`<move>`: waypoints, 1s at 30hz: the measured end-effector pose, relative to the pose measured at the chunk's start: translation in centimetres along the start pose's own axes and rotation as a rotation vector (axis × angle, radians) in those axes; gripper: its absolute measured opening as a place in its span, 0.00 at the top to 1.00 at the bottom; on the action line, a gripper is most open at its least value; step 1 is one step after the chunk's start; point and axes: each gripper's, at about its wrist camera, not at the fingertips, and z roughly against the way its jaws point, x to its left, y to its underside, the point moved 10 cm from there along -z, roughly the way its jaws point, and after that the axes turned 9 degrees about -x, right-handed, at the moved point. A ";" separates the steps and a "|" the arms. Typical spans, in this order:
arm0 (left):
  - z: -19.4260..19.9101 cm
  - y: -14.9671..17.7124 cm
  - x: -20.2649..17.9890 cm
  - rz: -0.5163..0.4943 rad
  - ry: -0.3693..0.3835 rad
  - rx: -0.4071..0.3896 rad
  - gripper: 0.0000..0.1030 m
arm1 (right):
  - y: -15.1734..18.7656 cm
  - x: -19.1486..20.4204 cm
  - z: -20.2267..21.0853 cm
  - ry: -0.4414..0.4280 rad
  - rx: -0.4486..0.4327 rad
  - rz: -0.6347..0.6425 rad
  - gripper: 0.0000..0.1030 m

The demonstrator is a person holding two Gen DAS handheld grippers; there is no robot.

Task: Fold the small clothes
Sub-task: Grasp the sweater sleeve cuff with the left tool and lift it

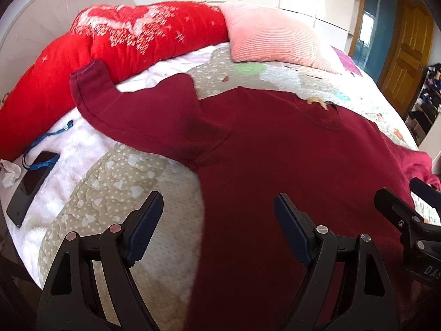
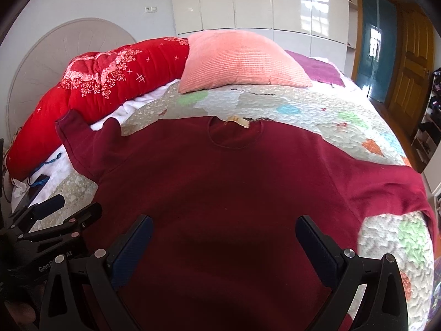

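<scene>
Your sweater point(image 2: 234, 182) lies flat on the bed point(image 2: 317, 104), collar away from you, hem toward both grippers, so its long axis runs straight ahead. Your left gripper point(image 1: 217, 229) hangs wide and empty over the left side edge; your right gripper point(image 2: 223, 245) is wide and empty over the lower middle. The left sleeve point(image 1: 115, 104) points up and away to the left, its cuff against the red quilt point(image 1: 115, 44), so the left gripper is the nearer one to it. The right sleeve point(image 2: 408, 190) trails toward the bed's edge. A phone point(image 1: 31, 184) lies well left; a pink pillow point(image 2: 242, 63) sits beyond the collar, neither in the way.
</scene>
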 end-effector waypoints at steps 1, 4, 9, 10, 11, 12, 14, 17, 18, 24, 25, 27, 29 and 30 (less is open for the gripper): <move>-0.4 -0.3 0.8 0.019 0.001 0.006 0.20 | -0.2 0.4 -0.4 -0.007 -0.002 0.001 0.00; -1.5 -1.0 3.6 0.062 -0.015 0.022 0.20 | -0.3 1.5 -1.4 -0.026 0.003 0.004 0.00; -3.7 -2.8 10.1 0.092 -0.145 0.036 0.20 | 0.0 3.7 -2.9 -0.063 0.030 0.021 0.00; -4.5 -3.5 11.9 0.113 -0.165 0.041 0.20 | 0.1 4.1 -3.1 -0.070 0.035 0.027 0.00; -5.1 -3.9 13.3 0.134 -0.175 0.045 0.20 | 0.4 4.2 -3.2 -0.074 0.042 0.031 0.00; -5.6 -4.4 14.6 0.157 -0.184 0.042 0.20 | 0.5 4.4 -3.4 -0.077 0.049 0.034 0.00; -6.5 -5.8 17.9 0.212 -0.231 0.005 0.20 | 0.8 4.6 -3.8 -0.084 0.063 0.036 0.00; -7.6 -8.1 21.8 0.237 -0.307 -0.073 0.20 | 1.1 4.6 -4.3 -0.093 0.082 0.026 0.00; -8.1 -8.9 23.0 0.228 -0.337 -0.090 0.20 | 1.2 4.6 -4.4 -0.095 0.085 0.020 0.00; -11.2 -12.3 26.9 0.150 -0.455 -0.138 0.20 | 1.5 5.1 -5.3 -0.124 0.119 -0.002 0.00; -11.8 -12.6 27.4 0.157 -0.454 -0.150 0.20 | 1.6 5.3 -5.5 -0.126 0.123 0.001 0.01; -12.8 -13.1 28.1 0.168 -0.452 -0.151 0.20 | 1.9 5.6 -5.6 -0.131 0.134 0.014 0.00; -13.4 -13.3 28.6 0.193 -0.441 -0.155 0.20 | 2.1 5.9 -5.7 -0.132 0.142 0.029 0.00; -13.9 -13.4 28.7 0.208 -0.424 -0.158 0.27 | 2.2 5.9 -5.7 -0.129 0.143 0.033 0.00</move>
